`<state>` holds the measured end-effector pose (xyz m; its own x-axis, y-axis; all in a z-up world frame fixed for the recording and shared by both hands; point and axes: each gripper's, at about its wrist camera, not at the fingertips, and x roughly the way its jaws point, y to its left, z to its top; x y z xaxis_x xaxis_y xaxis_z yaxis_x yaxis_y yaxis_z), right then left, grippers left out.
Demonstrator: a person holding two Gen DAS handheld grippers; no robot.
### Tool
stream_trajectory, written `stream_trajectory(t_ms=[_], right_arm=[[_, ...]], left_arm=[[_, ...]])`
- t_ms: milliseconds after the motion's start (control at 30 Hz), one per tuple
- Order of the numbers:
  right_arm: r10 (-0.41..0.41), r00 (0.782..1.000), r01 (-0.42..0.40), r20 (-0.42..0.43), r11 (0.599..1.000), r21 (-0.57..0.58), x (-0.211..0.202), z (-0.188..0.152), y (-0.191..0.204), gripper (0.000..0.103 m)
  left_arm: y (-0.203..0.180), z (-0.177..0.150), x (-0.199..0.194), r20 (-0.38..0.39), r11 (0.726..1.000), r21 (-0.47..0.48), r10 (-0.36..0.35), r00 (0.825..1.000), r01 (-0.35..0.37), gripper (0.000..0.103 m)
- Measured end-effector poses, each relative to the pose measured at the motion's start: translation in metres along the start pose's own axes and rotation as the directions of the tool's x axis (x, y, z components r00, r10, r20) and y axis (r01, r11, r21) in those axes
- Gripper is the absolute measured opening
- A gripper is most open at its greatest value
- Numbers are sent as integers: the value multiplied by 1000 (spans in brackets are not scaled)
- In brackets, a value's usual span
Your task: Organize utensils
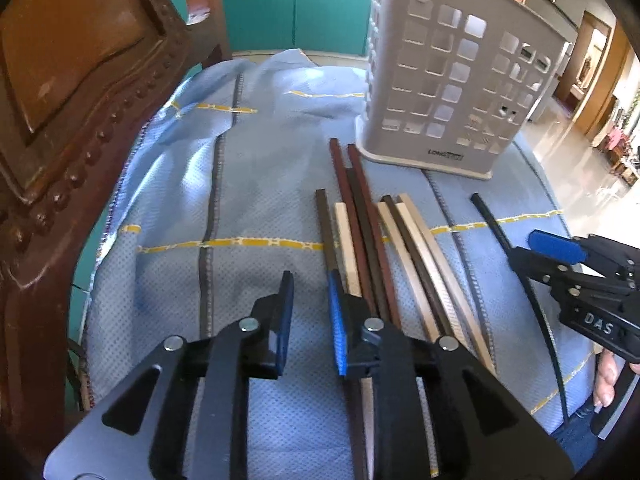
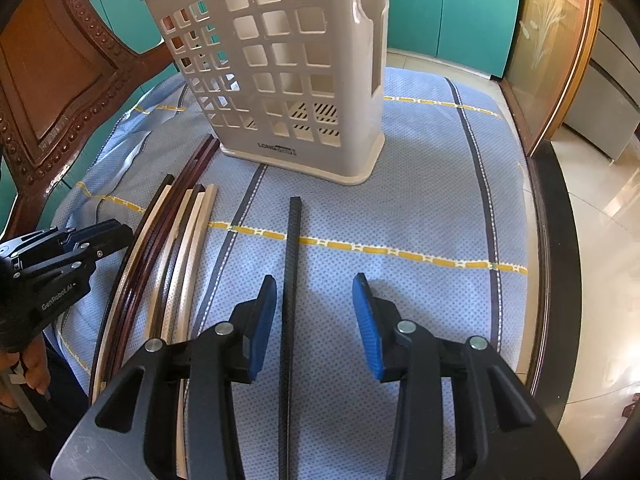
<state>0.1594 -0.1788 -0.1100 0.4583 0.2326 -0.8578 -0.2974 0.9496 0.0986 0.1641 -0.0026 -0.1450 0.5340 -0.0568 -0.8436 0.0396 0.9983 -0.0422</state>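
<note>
Several wooden chopsticks [image 1: 372, 240] in dark brown, reddish and pale tones lie side by side on the blue cloth, pointing at a white perforated utensil holder [image 1: 448, 92] that stands upright behind them. My left gripper [image 1: 310, 312] is open over bare cloth at their left edge, its right finger above the leftmost sticks, nothing between the pads. One black chopstick [image 2: 293, 240] lies apart on the right. My right gripper [image 2: 316, 312] is open astride it, with the stick near the left pad and untouched. The holder [image 2: 288, 72] and the chopsticks [image 2: 172, 240] also show in the right wrist view.
A carved wooden chair back [image 1: 60, 120] rises close on the left. The blue cloth [image 1: 260, 200] covers the table, whose dark edge [image 2: 556, 260] runs along the right. Teal cabinet doors [image 2: 472, 12] stand behind. A hand [image 1: 606, 380] holds the right gripper [image 1: 536, 254].
</note>
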Motion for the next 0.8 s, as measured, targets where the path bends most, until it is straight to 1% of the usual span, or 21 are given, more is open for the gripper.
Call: stream_trajectory(t_ms=[33, 133, 400, 500, 633, 800], right_arm=[[0, 1000, 0, 0, 1000, -1, 0, 0, 0, 41], [-6, 1000, 6, 0, 1000, -8, 0, 0, 1, 44], [-10, 1000, 10, 2, 1000, -14, -1, 0, 2, 44], [-11, 1000, 11, 2, 1000, -17, 0, -1, 3, 44], [-4, 1000, 4, 0, 1000, -13, -1, -1, 1, 44], [-4, 1000, 4, 0, 1000, -10, -1, -1, 0, 44]], left_arm=[[-1, -1, 0, -6, 1000, 4, -17, 1000, 17, 21], [-5, -4, 5, -23, 1000, 26, 2, 1000, -1, 24], [-8, -3, 4, -12, 999, 41, 20, 1000, -20, 24], [-12, -1, 8, -11, 999, 39, 22, 1000, -22, 9], [-9, 0, 4, 0, 1000, 21, 13, 1000, -13, 7], [-6, 4, -10, 54, 1000, 24, 12, 998, -13, 7]])
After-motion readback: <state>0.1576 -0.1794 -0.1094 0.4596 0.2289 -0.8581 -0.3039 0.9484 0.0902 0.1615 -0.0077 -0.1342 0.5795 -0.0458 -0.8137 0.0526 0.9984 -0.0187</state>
